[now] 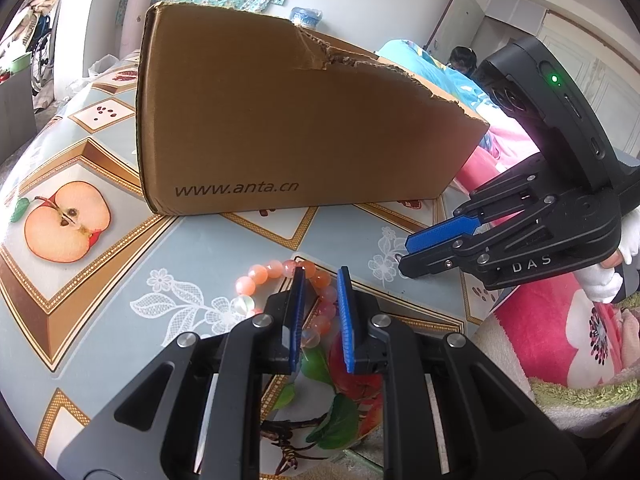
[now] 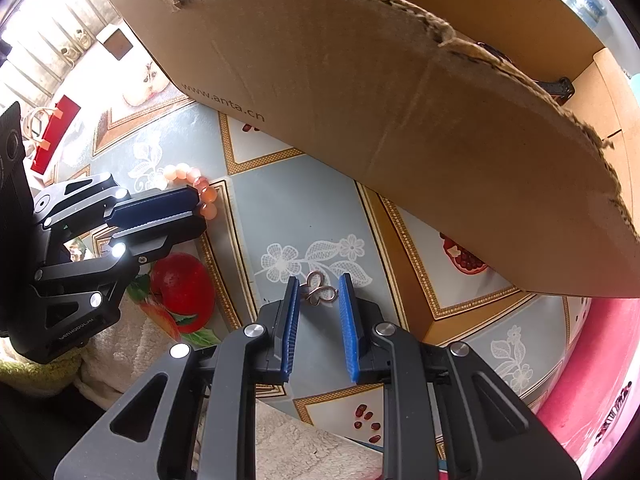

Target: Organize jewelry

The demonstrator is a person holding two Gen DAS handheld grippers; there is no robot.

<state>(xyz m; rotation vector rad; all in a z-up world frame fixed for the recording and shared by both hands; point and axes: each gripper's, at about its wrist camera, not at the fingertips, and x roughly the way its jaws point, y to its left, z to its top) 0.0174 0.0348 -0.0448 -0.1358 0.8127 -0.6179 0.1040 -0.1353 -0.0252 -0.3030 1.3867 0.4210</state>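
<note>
Between my left gripper's [image 1: 320, 280] narrowed fingers lies the bead bracelet [image 1: 280, 276], seemingly clamped; my right gripper [image 2: 319, 286] straddles a butterfly ring [image 2: 319, 294], pads not touching it.

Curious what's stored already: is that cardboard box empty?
Not empty: over the cardboard box's torn edge, a dark strap-like item lies inside. The rest is hidden.

Bracelet [image 1: 280, 280] and ring [image 2: 318, 290] lie before box [image 1: 280, 120].
</note>
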